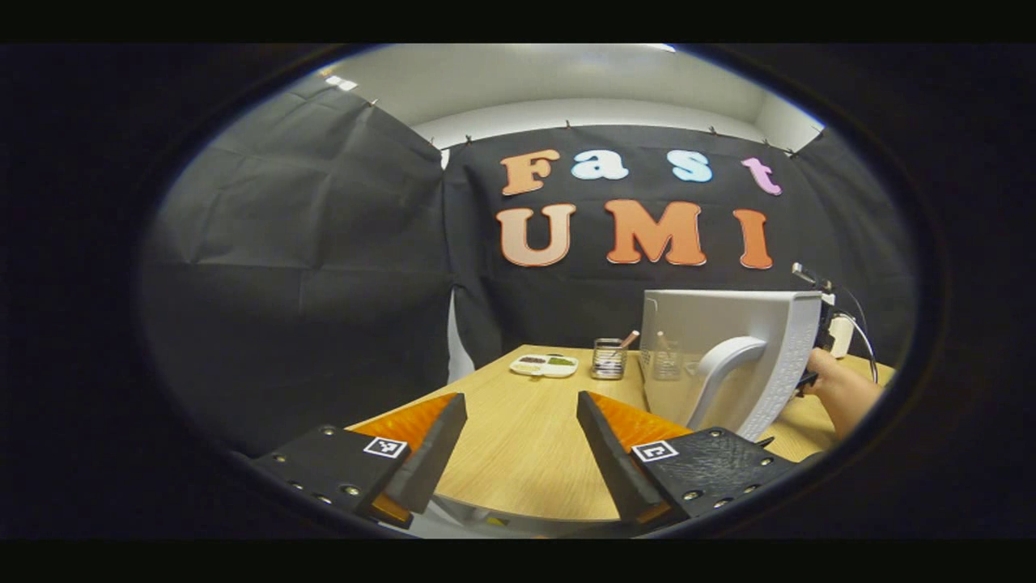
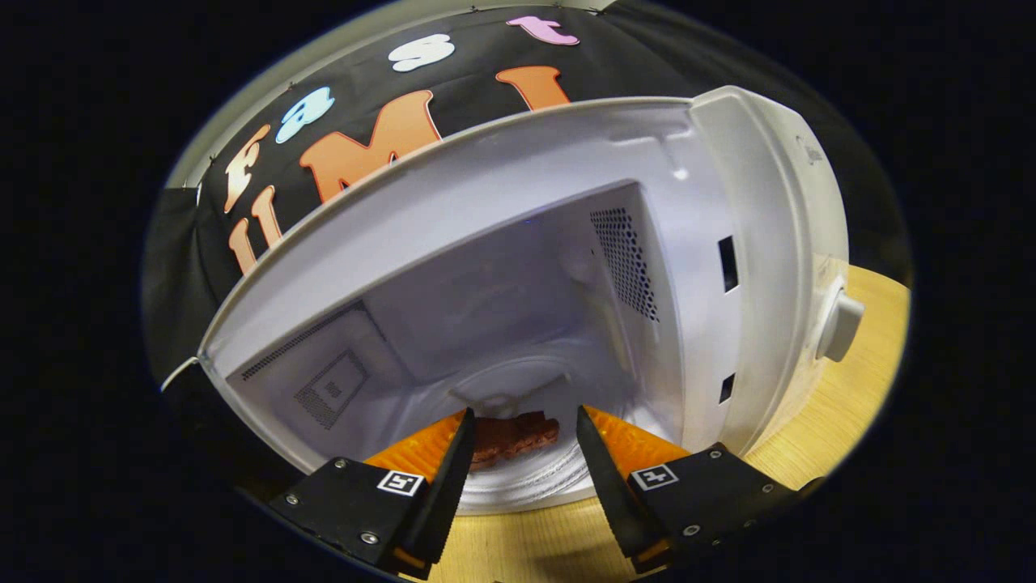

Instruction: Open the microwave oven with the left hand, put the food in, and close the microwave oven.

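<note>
While my left gripper (image 1: 522,441) hangs spread over the pale wooden table (image 1: 518,453), my right gripper (image 2: 518,453) gapes empty before the open white microwave oven (image 2: 728,267), the brown chunk of food (image 2: 514,437) lying on its turntable.

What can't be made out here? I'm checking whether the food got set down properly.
- Right gripper view: the food is partly behind the right tongs; whether it rests on the turntable is unclear.
- Left gripper view: the open microwave door hides the cavity.
- Left gripper view: the tray contents are too small.
</note>
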Tool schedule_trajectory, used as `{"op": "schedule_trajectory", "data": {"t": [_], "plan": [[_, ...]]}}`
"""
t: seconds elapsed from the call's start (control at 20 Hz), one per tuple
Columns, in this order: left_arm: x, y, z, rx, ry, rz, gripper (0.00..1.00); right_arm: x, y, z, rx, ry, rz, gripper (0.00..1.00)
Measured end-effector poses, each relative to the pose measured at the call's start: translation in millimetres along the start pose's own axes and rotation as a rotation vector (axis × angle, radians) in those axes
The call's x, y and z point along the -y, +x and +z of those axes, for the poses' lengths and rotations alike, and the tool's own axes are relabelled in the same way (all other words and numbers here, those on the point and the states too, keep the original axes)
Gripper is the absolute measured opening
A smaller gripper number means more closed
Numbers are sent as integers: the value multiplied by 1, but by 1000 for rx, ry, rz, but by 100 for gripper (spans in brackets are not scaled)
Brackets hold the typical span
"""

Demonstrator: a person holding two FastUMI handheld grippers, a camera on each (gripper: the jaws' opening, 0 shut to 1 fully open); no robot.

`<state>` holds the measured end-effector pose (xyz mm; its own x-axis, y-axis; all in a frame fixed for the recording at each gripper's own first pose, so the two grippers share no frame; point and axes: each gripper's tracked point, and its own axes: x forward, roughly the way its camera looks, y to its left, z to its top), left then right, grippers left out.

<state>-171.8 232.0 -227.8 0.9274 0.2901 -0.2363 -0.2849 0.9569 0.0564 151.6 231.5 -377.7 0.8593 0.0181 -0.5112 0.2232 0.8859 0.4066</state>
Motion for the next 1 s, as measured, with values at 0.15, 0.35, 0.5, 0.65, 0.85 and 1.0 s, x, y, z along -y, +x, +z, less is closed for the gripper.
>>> {"op": "schedule_trajectory", "data": {"t": [0.15,0.35,0.5,0.65,0.85,1.0], "plan": [[14,-2,1,0,16,-23,85,10,-32,24,72,-79,21,78],[39,-6,8,13,29,-62,85,13,-81,61,149,-153,97,78],[52,-8,10,17,33,-77,83,22,-117,85,187,-222,140,87],[79,-14,10,19,20,-135,83,37,-146,101,198,-280,181,82],[121,-12,12,25,41,-205,83,66,-171,121,234,-300,199,88],[164,-11,10,30,43,-285,84,91,-182,125,209,-306,195,89]]}}
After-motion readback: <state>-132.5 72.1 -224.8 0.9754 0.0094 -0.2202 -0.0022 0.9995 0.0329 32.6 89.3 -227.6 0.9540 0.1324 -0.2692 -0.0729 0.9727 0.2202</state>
